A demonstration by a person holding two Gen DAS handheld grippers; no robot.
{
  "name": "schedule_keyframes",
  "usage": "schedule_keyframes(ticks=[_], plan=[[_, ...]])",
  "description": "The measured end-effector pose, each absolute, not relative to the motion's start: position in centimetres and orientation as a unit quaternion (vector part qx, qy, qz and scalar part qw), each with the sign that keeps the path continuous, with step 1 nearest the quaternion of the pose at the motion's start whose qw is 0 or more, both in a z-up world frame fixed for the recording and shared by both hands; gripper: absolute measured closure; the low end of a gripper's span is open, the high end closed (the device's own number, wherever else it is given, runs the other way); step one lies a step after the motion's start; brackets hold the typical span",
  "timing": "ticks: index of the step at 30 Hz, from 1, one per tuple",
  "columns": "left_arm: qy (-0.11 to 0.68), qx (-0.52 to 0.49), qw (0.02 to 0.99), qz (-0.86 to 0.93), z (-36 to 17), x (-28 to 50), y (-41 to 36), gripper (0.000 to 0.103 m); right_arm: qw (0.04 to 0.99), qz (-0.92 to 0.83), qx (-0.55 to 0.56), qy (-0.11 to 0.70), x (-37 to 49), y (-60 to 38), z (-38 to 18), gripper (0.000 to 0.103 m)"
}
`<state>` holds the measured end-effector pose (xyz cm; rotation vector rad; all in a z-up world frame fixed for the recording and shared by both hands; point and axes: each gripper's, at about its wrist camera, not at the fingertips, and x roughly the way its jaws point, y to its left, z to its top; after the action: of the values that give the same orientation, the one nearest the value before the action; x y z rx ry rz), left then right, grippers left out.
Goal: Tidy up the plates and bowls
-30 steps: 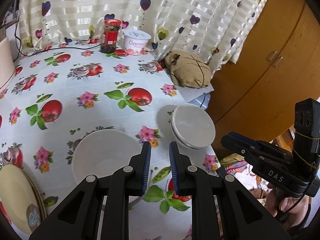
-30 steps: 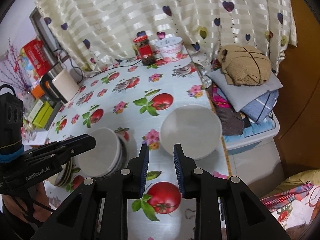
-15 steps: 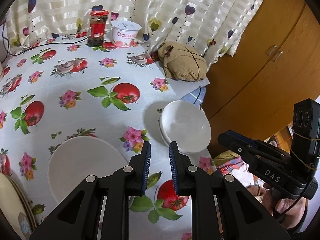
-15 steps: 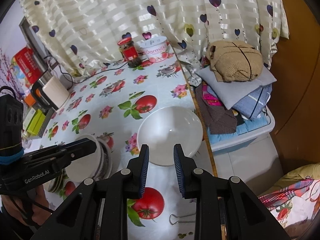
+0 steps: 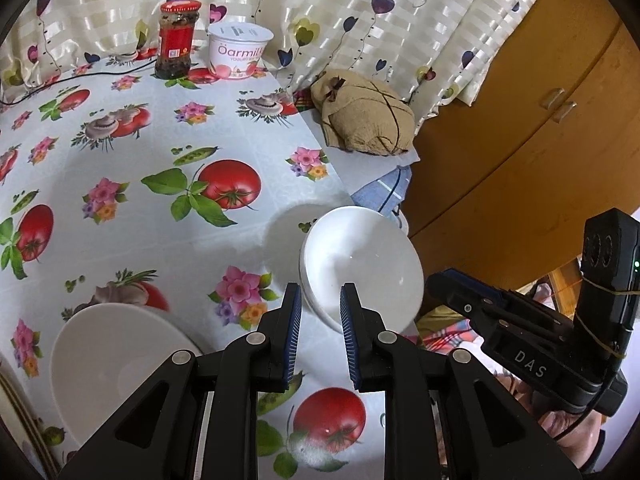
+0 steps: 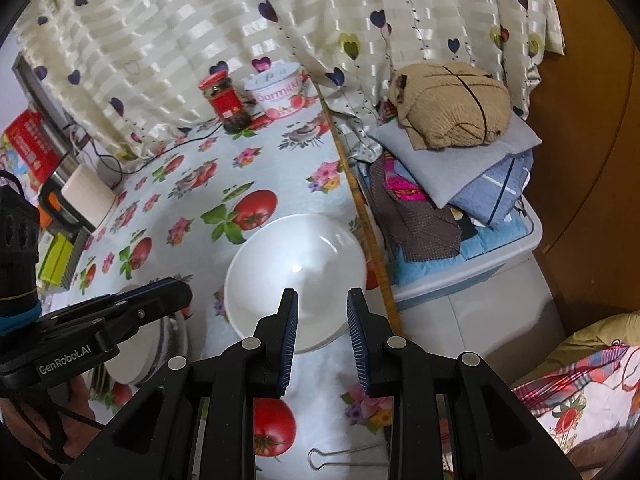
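A white bowl [image 5: 362,264] sits near the table's right edge; it seems to be two bowls nested. It also shows in the right wrist view [image 6: 296,276]. My left gripper [image 5: 318,336] is open and empty, just short of its near rim. My right gripper [image 6: 322,338] is open and empty, its tips at the bowl's near rim. A second white bowl [image 5: 116,364] sits at the lower left on the table. The edge of a stack of yellow plates [image 5: 16,412] shows at the far left.
A red-lidded jar [image 5: 176,40] and a yogurt tub [image 5: 238,52] stand at the back by the curtain. A tan bundle [image 6: 452,106] lies on folded cloths beside the table. A wire clip [image 6: 340,458] lies on the tablecloth near me. A wooden cabinet [image 5: 540,128] stands to the right.
Both grippers have moved closer to the right-hand white bowl, and their jaws have opened a little wider. The left gripper swung right, away from the lower-left bowl.
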<state>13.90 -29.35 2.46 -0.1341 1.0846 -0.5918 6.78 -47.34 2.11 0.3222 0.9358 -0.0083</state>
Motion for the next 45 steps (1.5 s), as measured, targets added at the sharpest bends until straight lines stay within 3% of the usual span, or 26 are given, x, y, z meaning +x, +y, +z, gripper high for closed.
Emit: schedule_keyframes(ticks=[18,26,45], plan=[[0.530,-0.076,0.805,-0.257,-0.3,15.7,-30.4,0.082,0.867,-0.015,0.166,0.470,8.5,-48.5,-0.6,0.078],[0.536,-0.071,0.800,-0.259,-0.9,15.8,-31.1,0.082,0.865,-0.016,0.166,0.473,8.9,-48.7,-1.3,0.087],[0.522,-0.069,0.809,-0.262,0.3,15.3,-30.6,0.085,0.868,-0.016,0.162,0.469,8.6,-48.3,-0.7,0.088]])
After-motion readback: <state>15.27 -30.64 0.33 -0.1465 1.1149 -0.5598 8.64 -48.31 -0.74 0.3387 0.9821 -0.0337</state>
